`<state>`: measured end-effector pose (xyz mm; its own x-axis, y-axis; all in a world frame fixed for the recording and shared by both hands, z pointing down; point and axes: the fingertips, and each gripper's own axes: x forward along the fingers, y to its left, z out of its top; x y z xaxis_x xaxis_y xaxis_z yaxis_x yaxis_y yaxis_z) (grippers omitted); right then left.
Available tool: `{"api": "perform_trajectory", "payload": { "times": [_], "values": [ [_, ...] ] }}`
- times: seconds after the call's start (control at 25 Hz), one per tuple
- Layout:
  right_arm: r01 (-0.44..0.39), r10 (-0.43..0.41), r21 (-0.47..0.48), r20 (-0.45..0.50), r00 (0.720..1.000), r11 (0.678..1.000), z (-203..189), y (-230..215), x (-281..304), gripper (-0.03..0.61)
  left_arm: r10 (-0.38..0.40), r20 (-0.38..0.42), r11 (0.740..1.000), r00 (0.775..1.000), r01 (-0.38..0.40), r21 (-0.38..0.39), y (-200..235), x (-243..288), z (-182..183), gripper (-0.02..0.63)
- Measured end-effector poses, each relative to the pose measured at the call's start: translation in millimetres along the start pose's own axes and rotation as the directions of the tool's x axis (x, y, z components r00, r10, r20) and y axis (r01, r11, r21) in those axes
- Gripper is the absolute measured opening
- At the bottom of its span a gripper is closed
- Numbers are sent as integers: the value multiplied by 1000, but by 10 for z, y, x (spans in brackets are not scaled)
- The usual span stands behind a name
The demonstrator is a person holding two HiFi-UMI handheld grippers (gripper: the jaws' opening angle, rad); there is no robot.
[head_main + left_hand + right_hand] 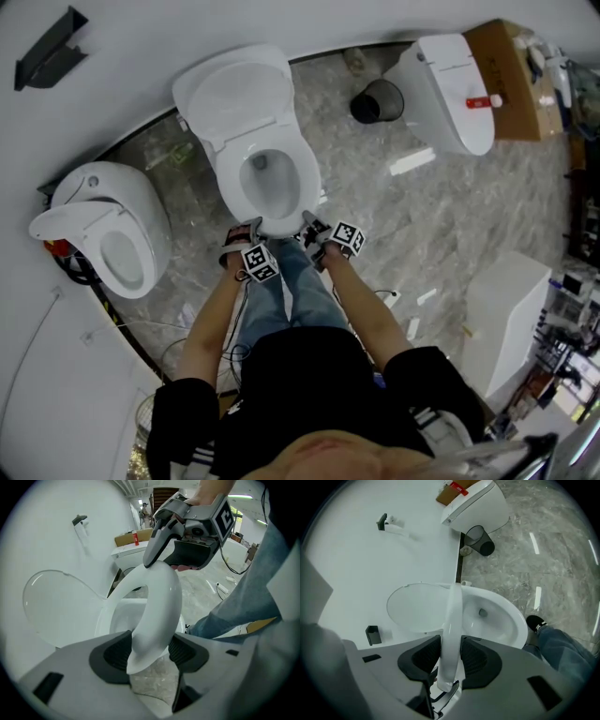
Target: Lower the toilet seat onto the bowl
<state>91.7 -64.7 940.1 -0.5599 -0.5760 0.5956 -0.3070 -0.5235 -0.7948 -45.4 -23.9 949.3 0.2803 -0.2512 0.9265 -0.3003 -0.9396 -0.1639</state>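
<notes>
The left gripper pinches the front rim of the toilet seat, the white ring filling the gap between its 2 dark pads. Just to its right, the right gripper clamps the same rim edge-on, with both of its pads against the plastic. Seen from the right gripper, the seat stands raised straight ahead between the 2 jaws and tilted up off the bowl, which lies to the right of the jaws, while the opened lid lies to their left.
</notes>
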Motion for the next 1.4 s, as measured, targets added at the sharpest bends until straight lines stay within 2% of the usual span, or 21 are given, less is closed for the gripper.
{"api": "perform_trajectory", "payload": {
  "times": [0.08,0.12,0.2,0.24,0.28,0.32,0.36,0.4,0.44,0.48,0.52,0.56,0.6,0.64,0.68,0.76,0.84,0.96,1.2,1.4],
  "values": [
    [0,0,2,-10,1000,1000,-2,-28,12,140,7,-20,999,1000,-8,-47,-11,-25,-51,245],
    [3,-3,3,-13,1000,1000,-2,-45,16,140,9,-29,995,1000,-11,-95,-22,-44,-97,245],
    [18,-18,8,-17,1000,1000,-8,-91,8,138,-9,-41,970,999,-1,-244,-71,-98,-229,253],
    [25,-25,11,-17,1000,1000,-11,-118,2,138,-39,-44,938,998,21,-345,-118,-130,-315,255],
    [30,-30,15,-15,999,999,-14,-142,-2,138,-85,-38,884,996,58,-464,-176,-162,-403,255],
    [33,-33,18,-12,999,999,-15,-160,-1,138,-138,-12,798,990,104,-594,-225,-198,-473,259],
    [35,-34,20,-9,999,999,-12,-174,3,137,-185,40,672,982,156,-724,-264,-225,-518,259],
    [38,-38,23,-8,999,999,-12,-193,7,137,-217,121,503,969,217,-837,-307,-229,-537,259],
    [45,-44,29,-10,999,999,-17,-216,11,137,-225,226,295,948,288,-911,-348,-212,-536,259],
    [52,-52,33,-13,999,998,-27,-238,15,137,-199,343,71,918,363,-929,-365,-194,-516,259],
    [60,-60,34,-16,998,998,-35,-256,20,137,-136,454,-146,881,435,-889,-344,-184,-485,259],
    [69,-68,32,-21,997,997,-39,-269,22,137,-42,538,-326,842,498,-804,-286,-184,-451,259],
    [76,-76,28,-25,997,997,-38,-281,23,137,61,585,-451,809,545,-707,-206,-185,-426,261],
    [82,-81,25,-27,996,996,-36,-296,24,137,146,599,-519,788,576,-632,-128,-177,-417,261],
    [84,-84,26,-28,996,996,-37,-311,27,137,203,594,-548,778,593,-590,-72,-155,-418,261],
    [88,-88,33,-24,996,996,-48,-348,30,137,253,575,-565,778,602,-565,-29,-75,-408,259],
    [96,-95,37,-19,995,995,-51,-409,36,136,263,564,-585,783,594,-552,-33,25,-390,239],
    [108,-107,31,-20,994,994,-43,-469,61,135,235,557,-619,797,564,-547,-89,151,-391,153],
    [166,-165,27,-35,986,986,-72,-708,110,149,160,537,-629,828,505,-591,-252,325,-461,153],
    [230,-230,18,-39,973,973,-109,-950,177,164,78,535,-629,841,458,-628,-400,485,-522,156]
  ]
}}
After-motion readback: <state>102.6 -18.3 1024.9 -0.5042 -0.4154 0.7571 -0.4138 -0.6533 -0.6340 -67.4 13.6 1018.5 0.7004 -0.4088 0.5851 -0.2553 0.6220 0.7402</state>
